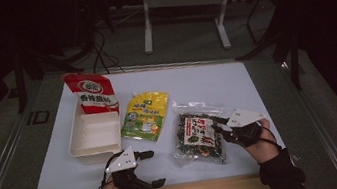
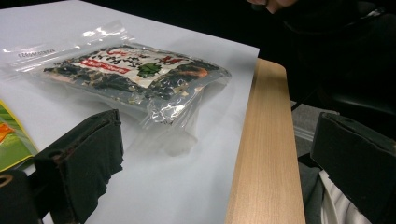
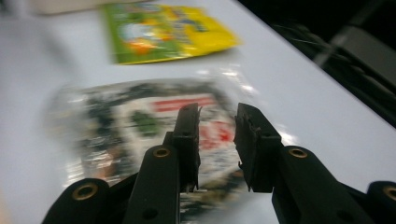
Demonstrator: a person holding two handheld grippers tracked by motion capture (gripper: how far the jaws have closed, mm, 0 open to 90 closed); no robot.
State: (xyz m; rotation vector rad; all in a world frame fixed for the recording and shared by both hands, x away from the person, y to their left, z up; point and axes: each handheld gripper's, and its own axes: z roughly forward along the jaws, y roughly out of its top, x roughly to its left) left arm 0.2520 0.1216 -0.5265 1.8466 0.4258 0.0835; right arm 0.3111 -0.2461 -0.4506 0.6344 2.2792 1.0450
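Three packets, white tray (image 1: 93, 136) on white sheet (image 1: 235, 82), dark room; both grippers' fingers apart, empty.

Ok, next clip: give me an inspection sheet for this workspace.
Surface: white sheet on a wooden table.
Job's things: clear dried-greens bag lying flat.
Clutter: yellow-green pouch; white tray with a red packet leaning in its far end.
Grippers: right gripper above the bag, jaws narrowly apart, nothing between them; left gripper open, near the table's front edge.
Cables: some on the floor beyond the table.
Surroundings: dark room, white frame legs behind.
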